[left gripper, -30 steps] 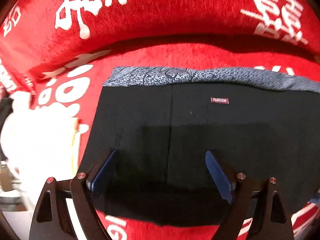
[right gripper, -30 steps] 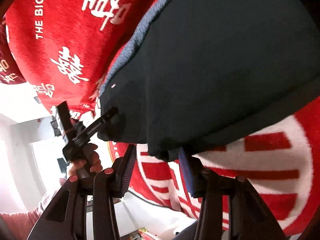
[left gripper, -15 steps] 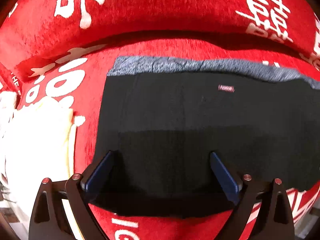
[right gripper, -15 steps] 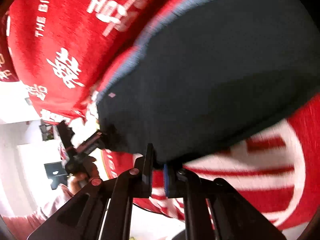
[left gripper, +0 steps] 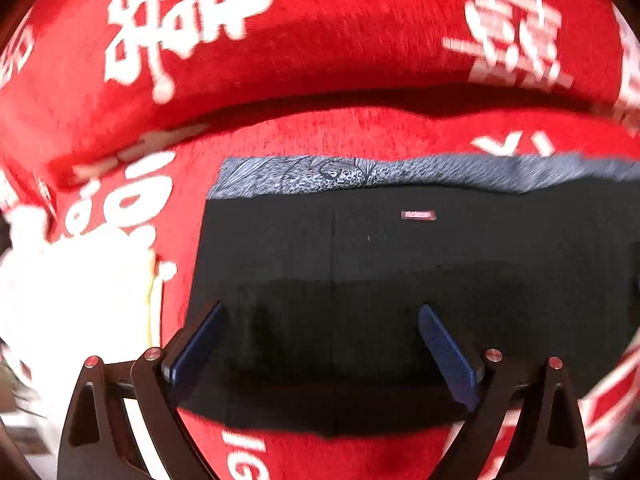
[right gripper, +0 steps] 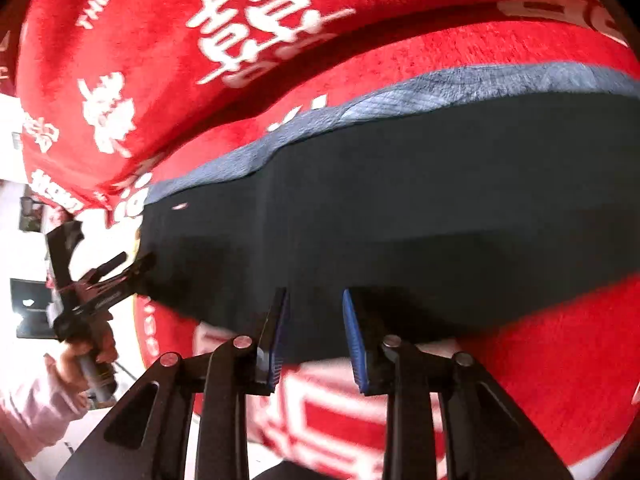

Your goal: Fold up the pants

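Note:
Black pants with a grey-blue patterned lining strip and a small red label lie folded flat on a red sofa seat. My left gripper is open, its blue pads above the near left part of the pants. In the right wrist view the pants spread across the middle. My right gripper is open with a narrow gap, over the pants' near edge. The left gripper shows there at the pants' left end, held by a hand.
The red sofa cover with white characters forms the seat and the backrest behind. A bright white area lies left of the seat. The seat's front edge is near my right gripper.
My right gripper was shut on the pants' near edge half a second ago and has opened and let go. The pants now lie flatter. My left gripper stayed open, shifting slightly.

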The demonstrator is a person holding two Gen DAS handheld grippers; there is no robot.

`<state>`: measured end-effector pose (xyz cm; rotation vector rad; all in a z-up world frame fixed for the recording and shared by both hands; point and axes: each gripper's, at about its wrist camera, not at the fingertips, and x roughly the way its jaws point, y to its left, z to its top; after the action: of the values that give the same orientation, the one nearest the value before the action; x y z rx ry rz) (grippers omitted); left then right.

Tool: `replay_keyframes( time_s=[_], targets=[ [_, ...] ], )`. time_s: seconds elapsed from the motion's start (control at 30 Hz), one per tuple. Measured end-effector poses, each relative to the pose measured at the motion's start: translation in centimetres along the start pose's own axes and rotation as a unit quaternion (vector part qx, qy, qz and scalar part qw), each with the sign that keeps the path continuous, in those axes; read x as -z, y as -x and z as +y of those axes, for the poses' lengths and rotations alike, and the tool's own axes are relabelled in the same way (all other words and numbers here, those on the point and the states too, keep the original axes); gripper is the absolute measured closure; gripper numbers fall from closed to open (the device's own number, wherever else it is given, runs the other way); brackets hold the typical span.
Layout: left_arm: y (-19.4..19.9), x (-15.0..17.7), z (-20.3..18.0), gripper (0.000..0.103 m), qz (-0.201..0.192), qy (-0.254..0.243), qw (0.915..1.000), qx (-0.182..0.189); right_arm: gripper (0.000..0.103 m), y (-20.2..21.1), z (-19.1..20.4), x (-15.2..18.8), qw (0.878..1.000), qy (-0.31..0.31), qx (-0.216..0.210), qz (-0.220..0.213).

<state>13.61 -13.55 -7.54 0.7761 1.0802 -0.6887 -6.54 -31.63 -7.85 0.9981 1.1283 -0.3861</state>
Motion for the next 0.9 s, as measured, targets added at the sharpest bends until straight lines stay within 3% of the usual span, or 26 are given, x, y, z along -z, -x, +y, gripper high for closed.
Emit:
replay_keyframes(
  time_s=[0.03,0.07,0.1,0.17,0.23,0.27,0.3,0.43,0.6,0.77,0.83,0.87,0.9],
  targets=[
    [-0.9,0.3,0.1,0.005,0.006,-0.008,0.9999,-0.008,0.08,-0.9,-0.6,-0.2,0.999,0.008,0.026,0.017],
    [-1.0,0.6,0.7,0.005,0.0,0.0,1.0,0.009,0.091,-1.4,-1.3,-0.2,0.999,0.016,0.037,0.028],
    [-0.9,1.0,1.5,0.005,-0.003,0.016,0.9996,0.024,0.091,-0.8,-1.7,-0.2,0.999,0.012,0.034,0.024],
    [-1.1,1.9,2.9,0.005,0.005,0.043,0.9982,0.04,0.08,0.6,-0.5,-0.5,0.998,0.021,0.062,0.024],
    [-1.1,2.7,3.1,0.005,0.0,0.054,0.9977,0.041,0.068,1.3,2.4,-1.8,0.998,0.062,0.014,0.01],
    [-0.9,2.9,3.0,0.005,-0.006,0.056,0.9977,0.038,0.051,0.9,4.4,-2.6,0.996,0.084,-0.008,0.012],
    [-0.8,3.1,2.8,0.005,-0.01,0.055,0.9979,0.034,0.045,-0.2,7.5,-4.1,0.993,0.116,-0.029,0.018],
    [-1.1,3.4,3.5,0.005,-0.014,0.082,0.9953,0.05,0.045,-5.0,16.6,-8.1,0.971,0.219,-0.083,0.038],
    [-1.5,3.7,3.8,0.005,-0.038,0.095,0.9929,0.06,0.045,-11.9,25.7,-11.0,0.942,0.319,-0.069,0.077],
    [-1.3,4.2,3.9,0.005,-0.058,0.102,0.991,0.064,0.045,-17.3,29.4,-12.4,0.932,0.339,-0.059,0.111],
    [-1.4,4.3,4.0,0.005,-0.063,0.105,0.9903,0.066,0.054,-19.9,29.6,-12.8,0.935,0.319,-0.046,0.146],
    [-1.4,4.3,4.1,0.005,-0.063,0.108,0.9899,0.067,0.072,-20.9,29.6,-12.8,0.937,0.303,-0.053,0.163],
    [-1.3,4.3,4.1,0.005,-0.06,0.111,0.9897,0.067,0.088,-20.7,28.9,-12.7,0.942,0.274,-0.087,0.171]
  ],
)
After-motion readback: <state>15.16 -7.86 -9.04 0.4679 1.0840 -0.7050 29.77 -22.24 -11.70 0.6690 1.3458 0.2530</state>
